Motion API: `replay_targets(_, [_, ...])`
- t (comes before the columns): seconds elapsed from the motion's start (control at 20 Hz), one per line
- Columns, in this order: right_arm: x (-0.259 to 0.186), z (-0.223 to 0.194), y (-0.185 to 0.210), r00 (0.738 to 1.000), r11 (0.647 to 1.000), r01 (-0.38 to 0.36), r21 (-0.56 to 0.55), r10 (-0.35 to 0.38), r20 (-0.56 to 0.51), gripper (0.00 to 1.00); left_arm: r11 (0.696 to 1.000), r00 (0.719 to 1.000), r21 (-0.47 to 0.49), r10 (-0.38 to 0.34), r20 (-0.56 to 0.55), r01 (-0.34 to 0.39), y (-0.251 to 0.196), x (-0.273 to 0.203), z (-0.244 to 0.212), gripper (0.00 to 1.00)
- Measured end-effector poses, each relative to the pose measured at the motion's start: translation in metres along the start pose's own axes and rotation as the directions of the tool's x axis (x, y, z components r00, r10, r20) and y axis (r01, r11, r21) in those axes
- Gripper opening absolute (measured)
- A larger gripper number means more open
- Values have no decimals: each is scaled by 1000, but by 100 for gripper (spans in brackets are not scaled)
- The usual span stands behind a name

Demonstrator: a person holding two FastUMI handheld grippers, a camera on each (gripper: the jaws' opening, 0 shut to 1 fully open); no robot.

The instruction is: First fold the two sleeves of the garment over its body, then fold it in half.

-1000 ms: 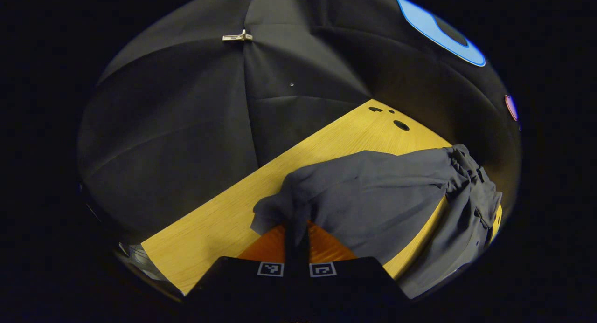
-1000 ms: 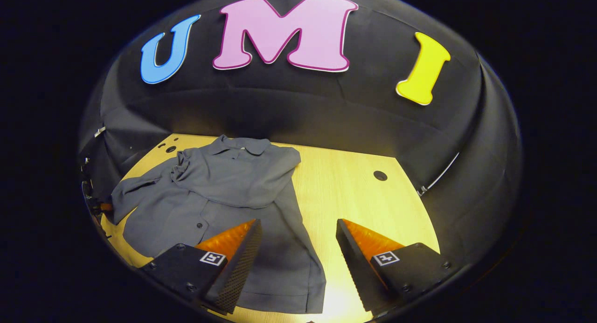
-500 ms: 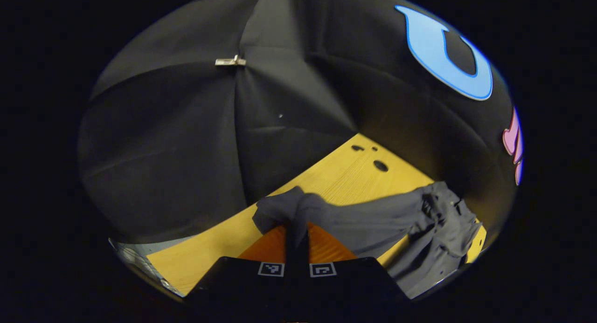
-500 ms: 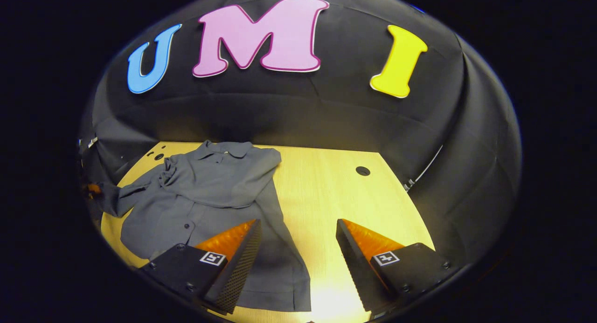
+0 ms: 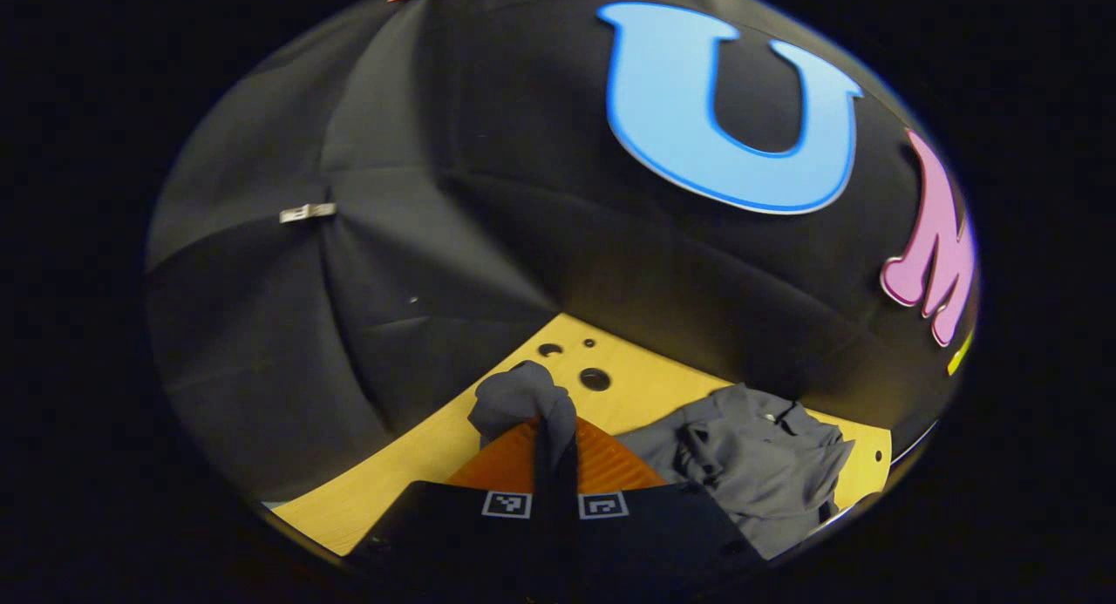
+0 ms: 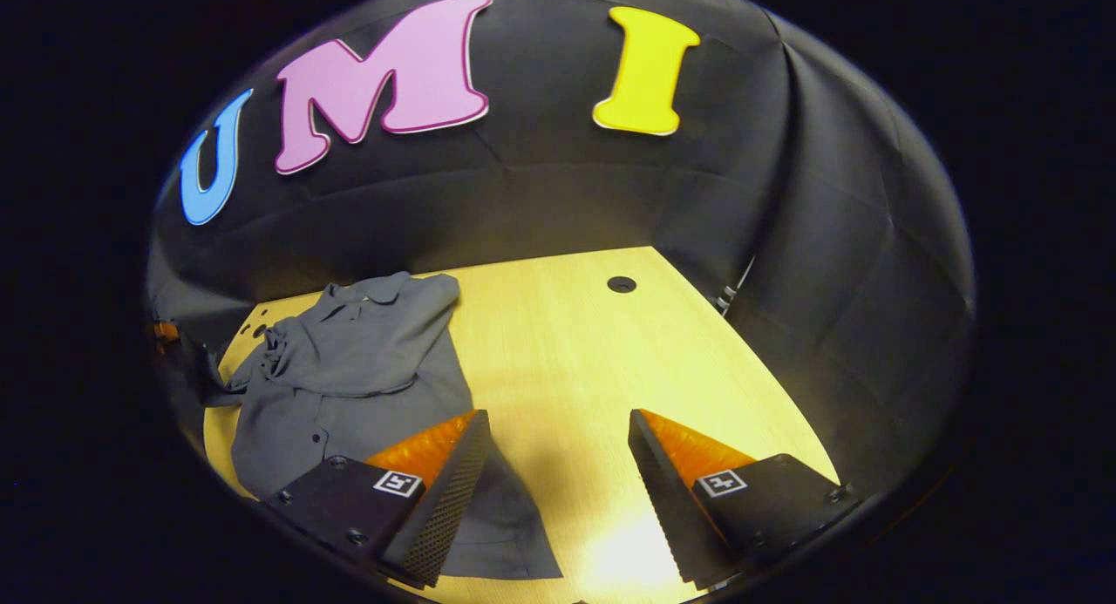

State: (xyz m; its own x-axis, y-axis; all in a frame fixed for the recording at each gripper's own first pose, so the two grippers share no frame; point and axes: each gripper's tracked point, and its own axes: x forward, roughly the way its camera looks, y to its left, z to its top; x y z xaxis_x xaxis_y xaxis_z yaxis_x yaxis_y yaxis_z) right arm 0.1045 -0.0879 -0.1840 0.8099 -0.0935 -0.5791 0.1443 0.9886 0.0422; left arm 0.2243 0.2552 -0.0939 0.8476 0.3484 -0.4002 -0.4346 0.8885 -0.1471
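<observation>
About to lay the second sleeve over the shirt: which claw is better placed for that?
Left. The left claw is shut on the sleeve cuff, lifted above the table. The right claw hangs open, holding nothing, by the shirt hem.

The surface [image 6: 558, 342] is pale yellow wood with fine grain, brightly lit near its front edge. One round hole [image 6: 621, 284] sits near its far right corner, and three more holes [image 5: 595, 379] cluster at the far left corner. Black cloth [image 6: 837, 264] walls it in, and a small metal clip [image 5: 306, 212] pins a seam.
</observation>
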Motion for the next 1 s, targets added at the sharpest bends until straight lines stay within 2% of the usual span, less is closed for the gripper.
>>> replay_targets(0.2, [5,-8,-11,1000,998,26,52,-25,-19,98,989,993,89,-122,9,120,-99,10,4,5])
replay_targets(0.45, [1,-21,-40,998,996,57,74,-54,-46,98,950,962,154,-270,-32,272,-220,16,-21,5])
replay_targets(0.55, [3,-20,-49,996,991,82,103,-77,-52,98,932,944,147,-326,-58,331,-264,16,-36,2])
replay_targets(0.6, [5,-18,-51,995,988,90,125,-84,-51,98,921,934,152,-351,-72,358,-283,16,-43,5])
replay_targets(0.75, [8,-13,-61,994,981,108,163,-102,-43,98,879,897,178,-426,-119,442,-336,14,-69,5])
replay_targets(1.0, [11,-7,-77,991,978,130,166,-125,-38,99,826,846,195,-494,-200,529,-397,10,-114,5])
